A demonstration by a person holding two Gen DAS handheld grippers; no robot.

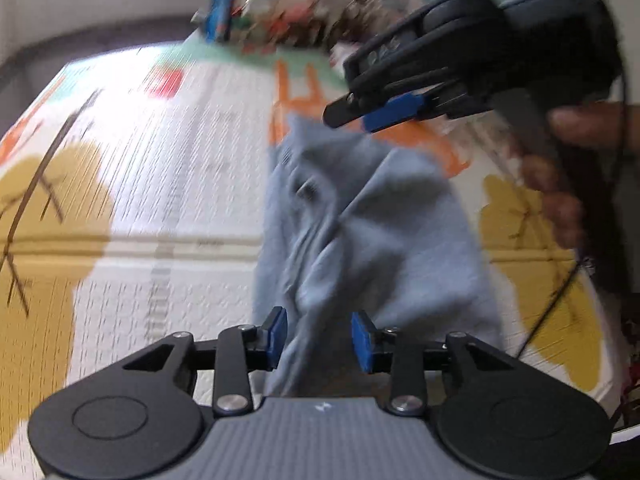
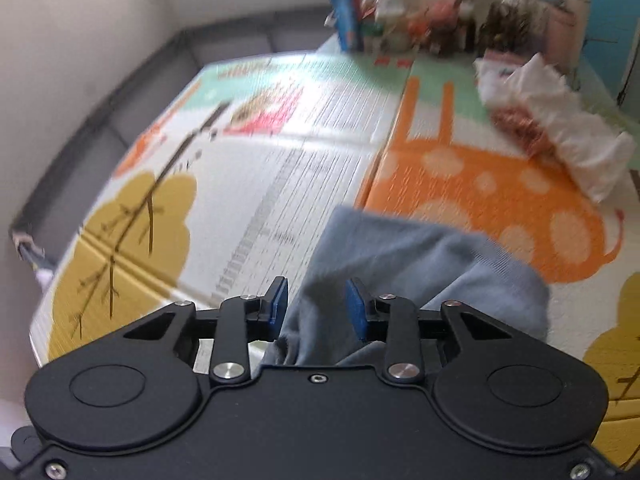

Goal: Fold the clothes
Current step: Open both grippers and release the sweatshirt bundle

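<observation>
The left claw (image 1: 319,338) has its blue pads apart, and a fold of the grey-blue garment (image 1: 372,232) passes between them; I cannot tell if the pads press it. The right claw (image 2: 316,306) also has this garment (image 2: 420,264) between its separated pads, grip unclear. The cloth hangs ahead of both claws above the patterned play mat (image 2: 280,168). A white crumpled cloth (image 2: 560,136) lies far ahead-right of the right claw.

soft matt grey cloth (image 1: 372,232), glossy printed mat (image 1: 168,184), matt black plastic claw (image 2: 316,308)

A home: cartoon play mat (image 2: 480,184), cluttered toys (image 2: 420,20).
</observation>
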